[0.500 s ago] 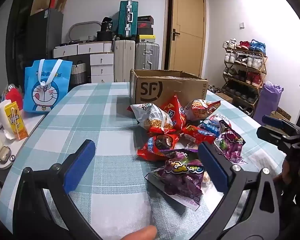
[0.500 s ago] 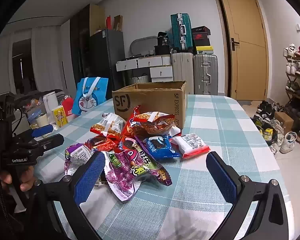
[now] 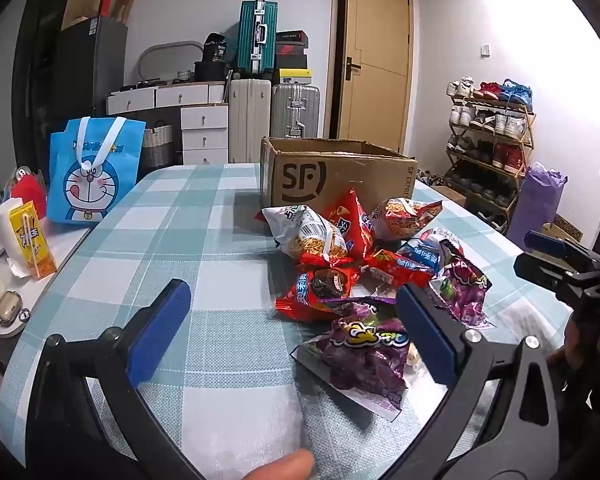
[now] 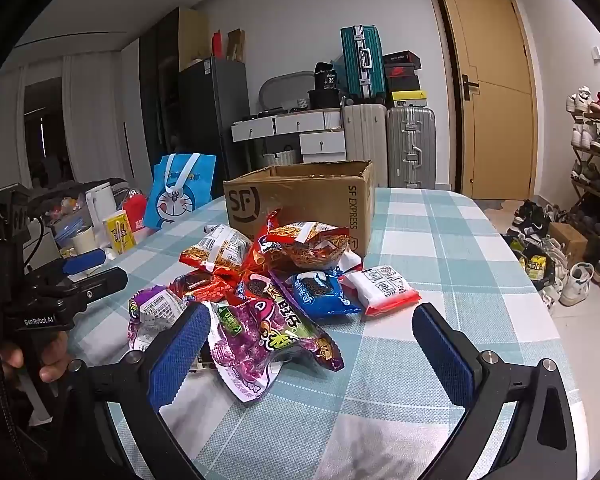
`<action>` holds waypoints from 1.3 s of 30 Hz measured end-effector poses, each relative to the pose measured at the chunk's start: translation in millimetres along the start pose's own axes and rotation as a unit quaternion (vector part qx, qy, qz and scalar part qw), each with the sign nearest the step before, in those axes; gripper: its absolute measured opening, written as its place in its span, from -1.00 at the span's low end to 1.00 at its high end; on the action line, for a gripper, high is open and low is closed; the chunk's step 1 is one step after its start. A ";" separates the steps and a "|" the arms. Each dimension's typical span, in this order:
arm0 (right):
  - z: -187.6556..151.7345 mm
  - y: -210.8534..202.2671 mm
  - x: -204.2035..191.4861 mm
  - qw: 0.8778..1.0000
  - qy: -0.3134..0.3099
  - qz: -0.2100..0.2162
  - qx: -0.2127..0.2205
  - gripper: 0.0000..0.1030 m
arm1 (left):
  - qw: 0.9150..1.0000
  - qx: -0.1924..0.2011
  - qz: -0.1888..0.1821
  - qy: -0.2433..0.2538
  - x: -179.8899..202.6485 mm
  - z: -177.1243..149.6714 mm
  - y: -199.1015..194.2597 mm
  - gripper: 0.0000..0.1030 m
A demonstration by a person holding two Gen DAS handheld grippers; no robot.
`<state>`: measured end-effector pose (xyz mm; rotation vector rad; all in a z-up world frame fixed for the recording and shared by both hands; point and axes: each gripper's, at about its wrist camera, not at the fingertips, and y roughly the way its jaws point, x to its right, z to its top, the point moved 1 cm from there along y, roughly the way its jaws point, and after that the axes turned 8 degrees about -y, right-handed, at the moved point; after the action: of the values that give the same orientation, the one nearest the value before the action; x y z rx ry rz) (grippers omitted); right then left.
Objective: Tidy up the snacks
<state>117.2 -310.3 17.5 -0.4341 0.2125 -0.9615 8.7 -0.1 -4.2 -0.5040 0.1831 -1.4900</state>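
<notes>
A pile of snack bags lies on the checked tablecloth in front of an open cardboard SF box. Nearest the left gripper is a purple bag; behind it are a red cookie bag and a white noodle bag. My left gripper is open and empty, just short of the pile. My right gripper is open and empty, with a purple candy bag between its fingers' line. A blue cookie bag and a white-red packet lie beyond it.
A blue Doraemon bag stands at the table's far left. A yellow carton and small items sit on a side surface left of the table. Suitcases, drawers and a door are behind; a shoe rack stands at right.
Both grippers have barely shifted; the views are almost the same. Nothing was picked up or released.
</notes>
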 end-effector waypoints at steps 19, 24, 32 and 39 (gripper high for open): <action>-0.8 2.8 -1.0 1.000 -0.002 0.002 0.001 0.99 | 1.000 -0.001 0.001 0.000 0.0 0.2 -0.6 0.99; -1.1 2.0 -0.7 1.000 -0.002 0.002 -0.001 0.99 | 1.000 -0.001 0.001 0.000 0.0 0.2 -0.6 0.99; -0.2 1.0 -0.7 1.000 -0.002 0.003 -0.001 0.99 | 1.000 -0.002 0.001 0.000 0.0 0.2 -0.7 0.99; -2.1 3.7 -1.6 1.000 -0.002 0.001 -0.002 0.99 | 1.000 -0.002 0.001 0.000 0.0 0.2 -0.5 0.99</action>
<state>118.3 -307.7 13.9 -0.4400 0.2104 -0.9590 8.3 -0.1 -3.8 -0.5061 0.1861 -1.4878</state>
